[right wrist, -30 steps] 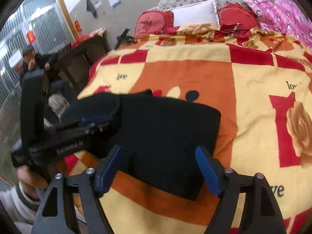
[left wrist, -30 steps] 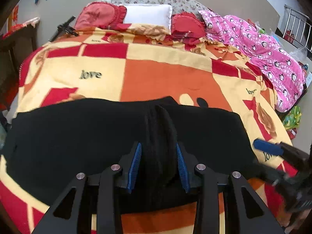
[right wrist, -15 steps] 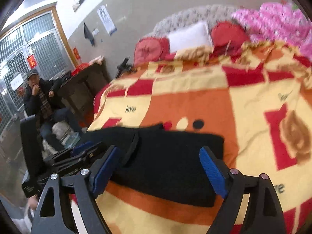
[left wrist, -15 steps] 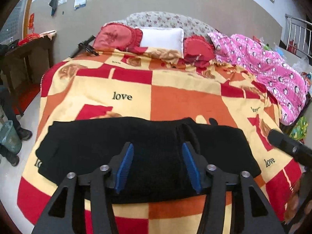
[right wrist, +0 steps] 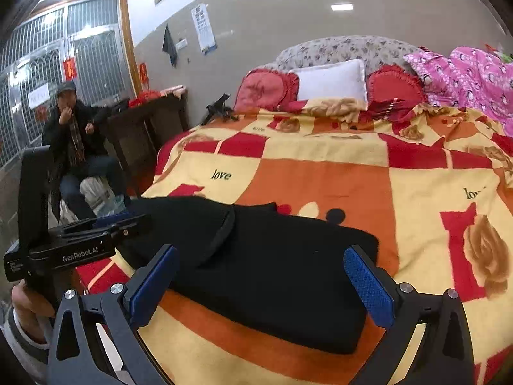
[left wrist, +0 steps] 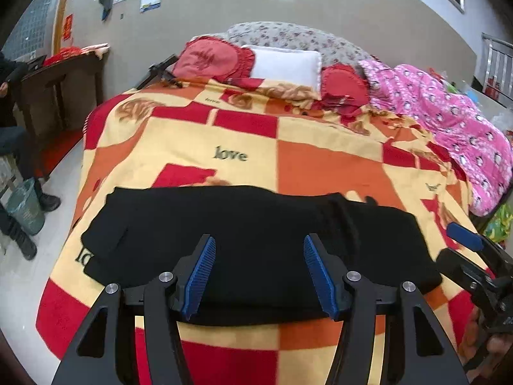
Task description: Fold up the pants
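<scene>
The black pants lie folded in a long flat band across the near end of the bed; they also show in the right wrist view. My left gripper is open and empty, held above the near edge of the pants. My right gripper is open wide and empty, above the right end of the pants. The right gripper also shows at the right edge of the left wrist view, and the left gripper shows at the left of the right wrist view.
The bed carries a yellow, orange and red blanket. Red cushions, a white pillow and a pink quilt lie at the far end. A person sits left of the bed by a dark table. A bin stands on the floor.
My left gripper let go of the pants, opened and drew back and up. My right gripper also lifted back, still open. The pants now lie flat on the bed.
</scene>
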